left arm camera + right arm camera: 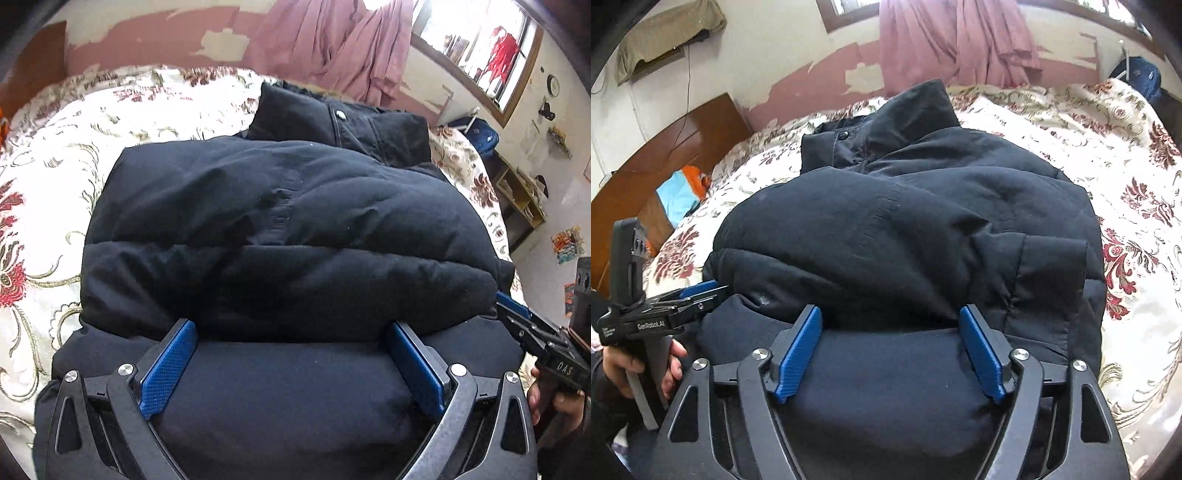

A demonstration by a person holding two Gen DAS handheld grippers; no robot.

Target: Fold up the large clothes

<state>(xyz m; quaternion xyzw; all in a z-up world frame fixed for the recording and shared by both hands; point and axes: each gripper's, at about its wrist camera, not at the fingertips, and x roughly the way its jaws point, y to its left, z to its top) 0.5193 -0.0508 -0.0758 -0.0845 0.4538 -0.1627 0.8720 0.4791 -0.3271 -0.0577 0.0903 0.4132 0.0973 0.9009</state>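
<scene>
A large black padded jacket (288,221) lies folded over itself on the bed, collar at the far end; it also shows in the right wrist view (905,229). My left gripper (291,328) is open, its blue pads (170,365) wide apart astride the jacket's near hem, tips under the upper fold. My right gripper (890,314) is open in the same way, blue pads (801,343) astride the near hem. Each gripper shows from the side in the other's view: the right gripper at the jacket's right edge (517,314), the left gripper at its left edge (701,291).
The bed has a cream floral bedspread (55,177) (1108,155). A pink curtain (332,44) hangs on the far wall. A wooden headboard (665,155) and orange-blue cloth (687,192) are at left. A shelf (517,199) stands at right.
</scene>
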